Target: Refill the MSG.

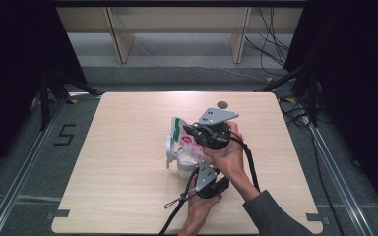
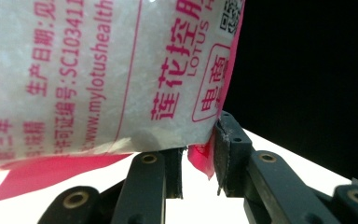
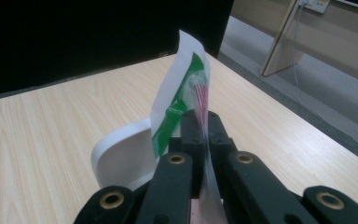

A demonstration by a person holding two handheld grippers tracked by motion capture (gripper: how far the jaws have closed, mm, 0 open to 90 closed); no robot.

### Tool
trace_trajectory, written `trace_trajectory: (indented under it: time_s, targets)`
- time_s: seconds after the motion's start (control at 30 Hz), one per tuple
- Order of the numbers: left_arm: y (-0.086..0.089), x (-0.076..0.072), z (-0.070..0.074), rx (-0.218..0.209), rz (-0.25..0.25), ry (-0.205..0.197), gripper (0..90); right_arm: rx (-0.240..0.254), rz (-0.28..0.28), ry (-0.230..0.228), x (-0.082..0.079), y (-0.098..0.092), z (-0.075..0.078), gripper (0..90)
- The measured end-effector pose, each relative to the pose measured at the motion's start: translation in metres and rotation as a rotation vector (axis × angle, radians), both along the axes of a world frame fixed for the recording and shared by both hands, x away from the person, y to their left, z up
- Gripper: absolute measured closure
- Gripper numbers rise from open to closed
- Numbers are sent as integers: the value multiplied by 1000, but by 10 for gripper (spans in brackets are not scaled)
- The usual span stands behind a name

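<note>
The pale wooden worktop (image 1: pixel 128 162) carries a white plastic cup-shaped container with a flat upright handle (image 1: pixel 183 164), standing near the middle. Over it hangs the white plastic pouch printed in pink with a green strip at one end (image 1: pixel 184 135), tilted so one end points down toward the container's mouth — the work in hand looks like pouring the pouch's white granules into it. The pouch is already lifted and held at both ends; whether anything has gone in I cannot tell, so the emptying itself seems largely left to do.

The right gripper (image 3: pixel 204 133) has its jaws fully closed on the pouch's thin green-striped edge, which stands up between them with the container's handle just behind. The left gripper (image 2: pixel 199 156) is partly closed, pinching the pink bottom corner of the pouch — the filled body bulges above its jaws.
</note>
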State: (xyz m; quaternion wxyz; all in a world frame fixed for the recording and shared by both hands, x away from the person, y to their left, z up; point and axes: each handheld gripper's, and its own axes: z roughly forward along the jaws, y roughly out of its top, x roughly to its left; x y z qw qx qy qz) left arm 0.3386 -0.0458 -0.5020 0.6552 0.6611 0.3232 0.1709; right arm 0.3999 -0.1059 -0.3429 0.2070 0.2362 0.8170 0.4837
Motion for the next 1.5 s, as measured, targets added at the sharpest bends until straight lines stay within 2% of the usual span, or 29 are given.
trace_trajectory:
  time_s: [0.03,0.07,0.2,0.27,0.3,0.33,0.37,0.4,0.43,0.47,0.53,0.57,0.63,0.67,0.7,0.77,0.83,0.87,0.9,0.93,1.03,1.1,1.17,1.2,1.23,1.27,1.37,1.4,1.5]
  targets:
    - [0,-1,0,9,15,11,740,-7,-5,17,-1,1,-1,900]
    - [-1,-1,0,7,16,8,740,-17,0,6,-1,2,-1,900]
    - [-1,1,0,-9,4,2,741,9,3,1,0,0,1,900]
    - [-2,0,0,-7,8,1,741,-16,6,7,-1,1,0,900]
    - [-2,0,0,-10,4,-3,741,-23,9,-6,-1,2,-1,900]
    - [-2,0,1,-9,4,-4,741,-18,14,21,-1,1,0,900]
    - [-1,0,1,-5,15,4,741,2,-2,23,-2,0,0,900]
    - [-1,1,0,-6,2,1,741,9,-5,14,-1,0,0,900]
    - [-2,1,-1,-5,4,3,741,-10,-4,19,-1,1,-1,900]
    - [-2,1,-1,-7,6,3,741,-18,6,4,0,3,-2,900]
    - [-2,1,0,-14,9,-2,741,-10,4,15,-1,2,-1,900]
    - [-2,1,0,-15,9,-2,741,-4,6,4,0,1,-1,900]
    - [-2,0,0,0,12,4,741,-19,13,-2,0,2,-1,900]
    - [-3,1,0,-15,9,-3,741,-17,-1,10,-1,3,-2,900]
    - [-1,0,1,2,20,7,741,-15,13,18,-1,3,-1,900]
    - [-2,1,1,-15,7,-5,741,-4,8,8,0,1,1,900]
    - [-2,1,0,-21,1,-1,741,-10,2,10,0,2,0,900]
    - [-2,0,0,-7,12,4,741,-26,2,10,-1,3,-1,900]
    - [-2,-1,1,-9,19,6,741,-22,2,-1,0,3,-1,900]
    - [-2,0,1,-21,6,-8,741,-12,9,9,-1,2,0,900]
    - [-2,-1,1,-3,18,8,741,0,5,9,-2,2,0,900]
    - [-3,0,0,-20,9,-3,741,-22,7,-2,-2,3,-1,900]
    - [-2,1,1,-22,10,-3,741,-5,16,6,-1,1,1,900]
    - [-2,1,0,-20,5,-2,741,10,-3,24,-3,2,0,900]
    - [-2,0,0,-9,17,3,741,-12,7,18,-2,2,0,900]
    - [-3,0,-1,-16,11,-3,741,-19,8,-2,-2,3,-1,900]
    - [-2,1,0,-17,8,-7,741,6,0,32,-3,1,1,900]
    - [-2,0,0,-15,8,-4,741,6,2,4,-1,2,0,900]
    - [-3,0,0,-20,7,-5,741,-18,5,15,-1,4,-1,900]
